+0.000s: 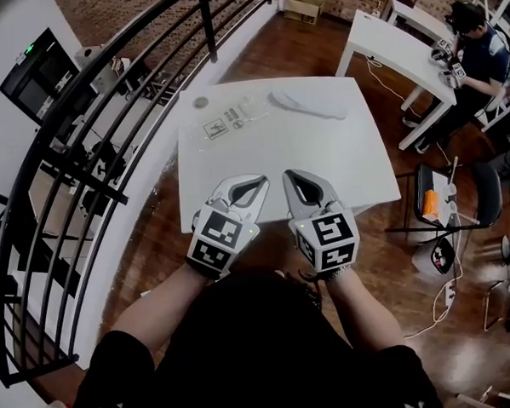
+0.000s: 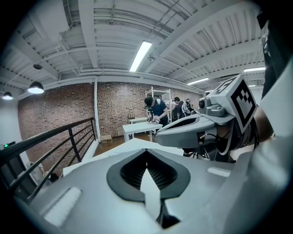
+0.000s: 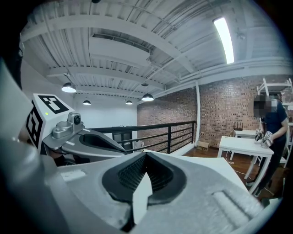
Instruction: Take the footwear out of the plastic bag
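A white slipper-like piece of footwear lies on the far right part of the white table. Left of it a clear plastic bag with a printed label lies flat. Whether the bag's edge still covers the footwear I cannot tell. My left gripper and right gripper hover side by side over the table's near edge, both shut with nothing between the jaws and well short of the bag. The left gripper view shows its closed jaws with the right gripper beside them. The right gripper view shows its closed jaws.
A small round disc lies at the table's far left corner. A black railing runs along the left. A person works at another white table at the back right. A chair stands at the right.
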`<action>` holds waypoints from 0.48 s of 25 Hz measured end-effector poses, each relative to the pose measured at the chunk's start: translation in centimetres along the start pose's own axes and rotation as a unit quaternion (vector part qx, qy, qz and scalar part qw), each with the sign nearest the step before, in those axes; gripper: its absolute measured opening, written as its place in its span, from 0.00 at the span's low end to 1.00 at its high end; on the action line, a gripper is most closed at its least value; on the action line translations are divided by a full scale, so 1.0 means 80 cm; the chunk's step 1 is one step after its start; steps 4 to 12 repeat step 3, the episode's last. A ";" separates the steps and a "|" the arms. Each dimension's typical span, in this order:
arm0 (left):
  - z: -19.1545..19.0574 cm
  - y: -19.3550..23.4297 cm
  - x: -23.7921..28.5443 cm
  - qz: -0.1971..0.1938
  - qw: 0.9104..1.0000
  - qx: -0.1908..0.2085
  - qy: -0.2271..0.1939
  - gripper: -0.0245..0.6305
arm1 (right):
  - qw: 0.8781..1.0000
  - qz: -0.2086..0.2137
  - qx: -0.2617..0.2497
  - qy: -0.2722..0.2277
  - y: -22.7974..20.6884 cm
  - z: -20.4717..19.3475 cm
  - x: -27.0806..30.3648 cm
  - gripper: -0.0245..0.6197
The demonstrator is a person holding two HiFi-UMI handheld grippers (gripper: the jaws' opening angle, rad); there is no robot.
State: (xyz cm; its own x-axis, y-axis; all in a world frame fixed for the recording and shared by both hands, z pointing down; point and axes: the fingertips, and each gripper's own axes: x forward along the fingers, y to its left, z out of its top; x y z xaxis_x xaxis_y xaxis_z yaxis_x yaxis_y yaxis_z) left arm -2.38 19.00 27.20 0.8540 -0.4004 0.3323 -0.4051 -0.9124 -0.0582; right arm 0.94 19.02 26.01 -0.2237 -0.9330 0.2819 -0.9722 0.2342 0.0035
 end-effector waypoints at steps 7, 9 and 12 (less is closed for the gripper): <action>-0.001 0.007 -0.009 -0.002 1.000 0.000 -0.002 0.06 | 1.000 -0.005 -0.002 -0.001 0.009 0.004 0.002 0.03; -0.001 0.007 -0.009 -0.002 1.000 0.000 -0.002 0.06 | 1.000 -0.005 -0.002 -0.001 0.009 0.004 0.002 0.03; -0.001 0.007 -0.009 -0.002 1.000 0.000 -0.002 0.06 | 1.000 -0.005 -0.002 -0.001 0.009 0.004 0.002 0.03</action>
